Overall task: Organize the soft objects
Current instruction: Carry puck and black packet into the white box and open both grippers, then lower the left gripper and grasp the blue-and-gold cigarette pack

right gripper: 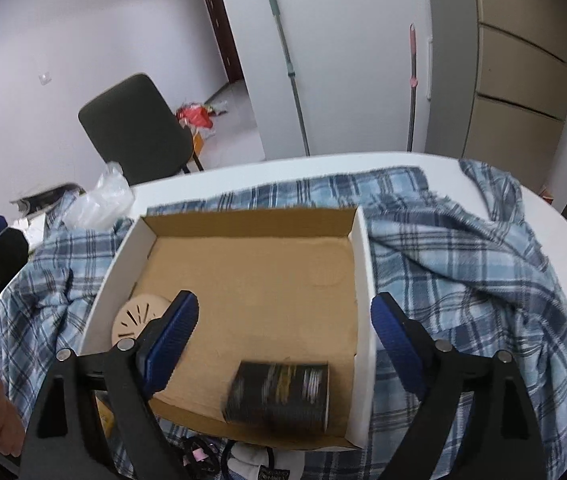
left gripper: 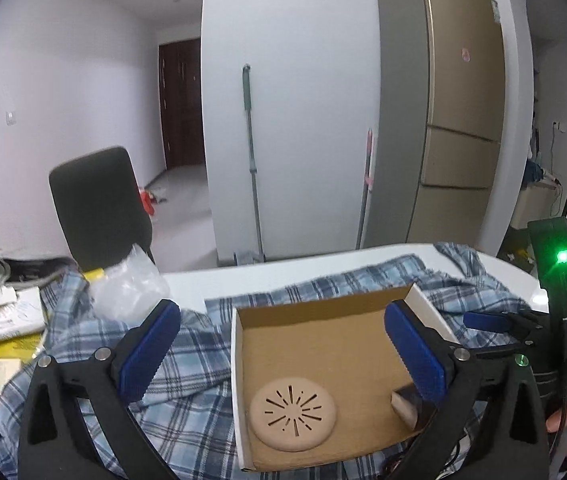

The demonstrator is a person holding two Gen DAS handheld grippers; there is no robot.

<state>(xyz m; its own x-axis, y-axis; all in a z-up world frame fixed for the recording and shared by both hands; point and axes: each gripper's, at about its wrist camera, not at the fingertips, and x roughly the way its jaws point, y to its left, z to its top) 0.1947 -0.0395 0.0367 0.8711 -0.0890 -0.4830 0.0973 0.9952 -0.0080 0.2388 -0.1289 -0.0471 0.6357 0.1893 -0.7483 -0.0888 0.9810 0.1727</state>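
A shallow cardboard box (right gripper: 365,280) sits on a blue plaid shirt (right gripper: 463,264) that is spread over a white table (right gripper: 323,162). Two items already lie in the box: a tan round disc with slits (left gripper: 293,420) in the corner at about 7 o'clock in the left wrist view, and a dark cylinder-shaped object (right gripper: 279,398), motion-blurred, at about 6 o'clock in the right wrist view, lying on its side with its long axis running across the frame, close to the box's white right wall.

The right gripper (right gripper: 283,336) hangs over the box with its jaws spread and nothing between the pads; the dark object lies just below and between the fingers, apparently let go. The left gripper (left gripper: 283,350) is likewise released and empty, its jaws wide, its right finger over the box's near right corner and its left finger over the shirt.

The shirt looks like the largest soft thing not yet sorted. It lies all around the box: its rumpled bulk spreads toward 3 o'clock from the right gripper and toward 9 o'clock from the left gripper, so each hand has cloth on its own outer side. The right hand seems nearer the thicker folds. A crumpled plastic bag (left gripper: 129,284) sits at 10 o'clock from the left gripper, beside a pile of cartons (left gripper: 3,316).
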